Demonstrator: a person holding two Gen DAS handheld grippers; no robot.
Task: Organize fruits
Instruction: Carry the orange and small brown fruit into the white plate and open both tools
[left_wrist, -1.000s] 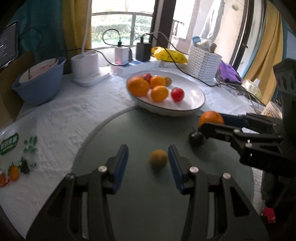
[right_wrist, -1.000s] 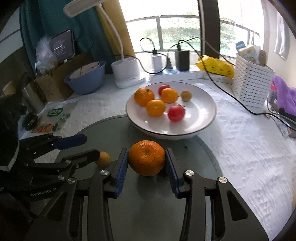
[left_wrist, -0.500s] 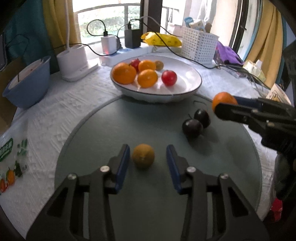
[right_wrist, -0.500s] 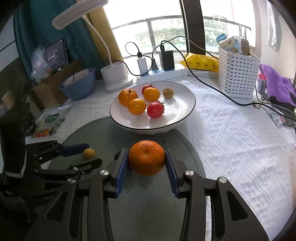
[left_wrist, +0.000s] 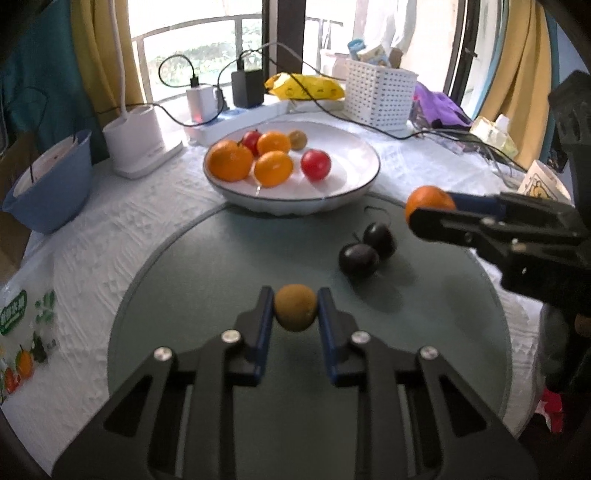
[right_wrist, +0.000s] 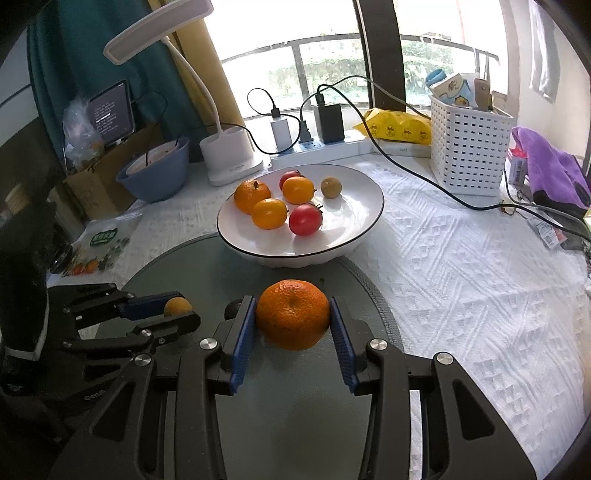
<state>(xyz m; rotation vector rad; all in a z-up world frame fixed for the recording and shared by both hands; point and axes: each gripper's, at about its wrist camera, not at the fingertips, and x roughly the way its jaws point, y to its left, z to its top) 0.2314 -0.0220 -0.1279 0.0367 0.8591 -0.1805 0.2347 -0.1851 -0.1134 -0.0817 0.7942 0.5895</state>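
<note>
The left gripper (left_wrist: 295, 308) has its blue-padded fingers (left_wrist: 263, 325) pressed against both sides of a small, round, brownish-yellow fruit (left_wrist: 295, 307), having just closed in on it. That fruit sits over the round grey-green glass turntable (left_wrist: 207, 280), on the near side of the wide white bowl with a dark rim (left_wrist: 354, 147). The right gripper (right_wrist: 293, 317) grips a large, dimpled orange mandarin (right_wrist: 293, 314) between its ridged blue pads, also just in front of the bowl and to the right of the small fruit.

Inside the bowl lie three more orange citrus fruits (right_wrist: 269, 213), two red tomato-like fruits (right_wrist: 305, 219) and a second small brownish fruit (right_wrist: 330, 187). Two dark, nearly black plums (left_wrist: 359, 260) rest touching each other on the turntable, just in front of the bowl's right edge. Behind the bowl stands a white perforated plastic basket (right_wrist: 469, 147).
</note>
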